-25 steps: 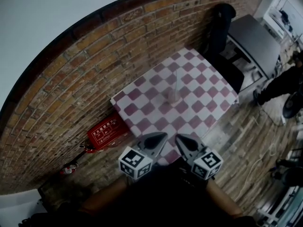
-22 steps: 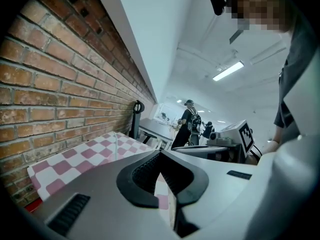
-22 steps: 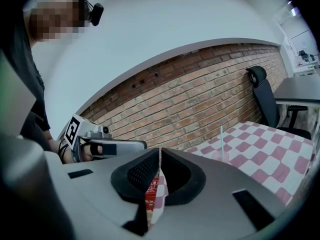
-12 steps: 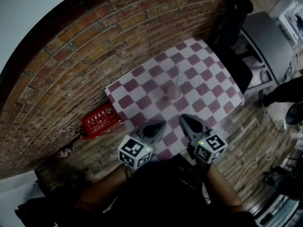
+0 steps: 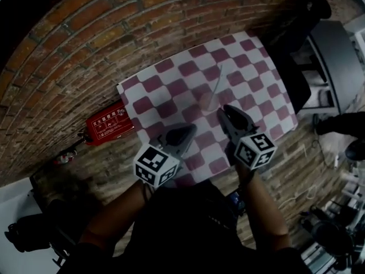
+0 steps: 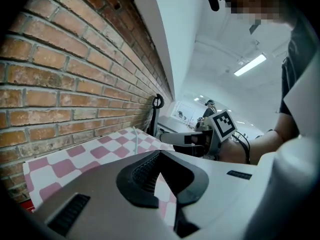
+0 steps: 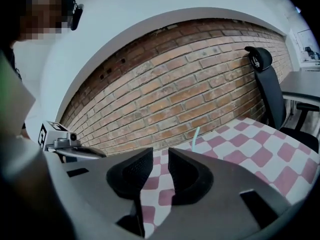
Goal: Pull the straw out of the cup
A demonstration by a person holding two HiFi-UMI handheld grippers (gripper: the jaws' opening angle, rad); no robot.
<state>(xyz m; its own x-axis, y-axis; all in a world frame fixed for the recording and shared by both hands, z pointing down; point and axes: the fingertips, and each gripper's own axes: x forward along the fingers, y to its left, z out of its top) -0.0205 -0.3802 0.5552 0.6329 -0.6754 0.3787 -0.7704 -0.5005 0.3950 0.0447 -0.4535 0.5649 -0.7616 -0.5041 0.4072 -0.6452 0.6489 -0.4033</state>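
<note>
- one red-and-white checked table [image 5: 165, 99], far side against the brick wall [image 5: 85, 44].
- right gripper [image 5: 228, 114]: over the near-right part of the table; its jaws have just been opening and stand clearly apart, with nothing between them.
- left gripper [image 5: 185, 131]: at the near edge, left of the right gripper; jaw tips together, holding nothing.
- clear cup [image 5: 206, 101]: mid-table, just beyond the right gripper, not touching it.
- straw [image 5: 218, 85]: stands in the cup, tilted toward the far right.
</note>
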